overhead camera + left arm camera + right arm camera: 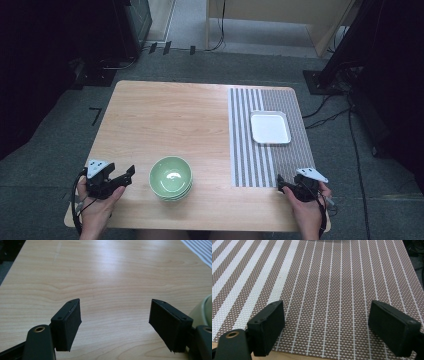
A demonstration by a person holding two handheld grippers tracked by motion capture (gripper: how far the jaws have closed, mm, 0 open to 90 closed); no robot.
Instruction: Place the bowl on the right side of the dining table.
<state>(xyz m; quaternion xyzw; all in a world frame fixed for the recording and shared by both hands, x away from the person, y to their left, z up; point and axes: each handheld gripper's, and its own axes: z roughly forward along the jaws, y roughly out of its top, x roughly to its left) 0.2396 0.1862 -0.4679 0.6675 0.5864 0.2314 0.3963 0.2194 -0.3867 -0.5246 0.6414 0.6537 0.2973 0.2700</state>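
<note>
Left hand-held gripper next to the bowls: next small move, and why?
Probably ease the left hand-held gripper right toward the green bowls' near rim. Its jaws stand open with nothing between them, and the stack sits just beside it, untouched.

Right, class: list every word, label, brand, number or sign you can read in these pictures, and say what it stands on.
None: no readable text in the three views.
Green bowls: plain, no mark.
White tray: plain, no label.
Striped mat: pattern only, no letters.
Wooden table: grain only.
Left tool and right tool: no legible brand; their grey plates are too small to tell.
</note>
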